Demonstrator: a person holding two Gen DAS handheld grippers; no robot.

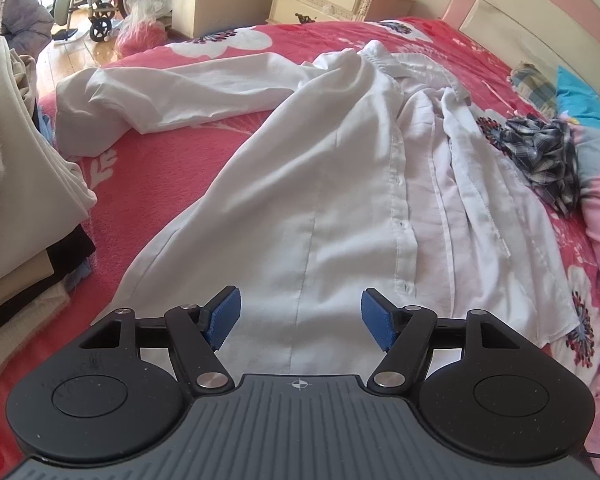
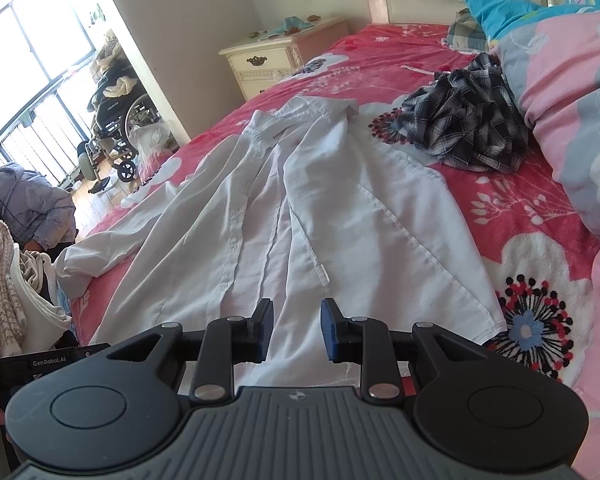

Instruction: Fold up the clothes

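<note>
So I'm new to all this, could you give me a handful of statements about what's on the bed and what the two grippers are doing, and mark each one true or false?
1. A white shirt lies spread on the red floral bedspread. True.
2. The left gripper is clamped on the shirt's hem. False: its jaws stand open with nothing between them.
3. A crumpled dark plaid garment lies beside the shirt, toward the pillows. True.
4. The right gripper holds the plaid garment. False: it is open and empty, above the shirt's lower edge.
5. One shirt sleeve stretches out sideways across the bedspread. True.
6. The shirt is already folded into a neat square. False: it lies lengthwise, loose and rumpled.
</note>
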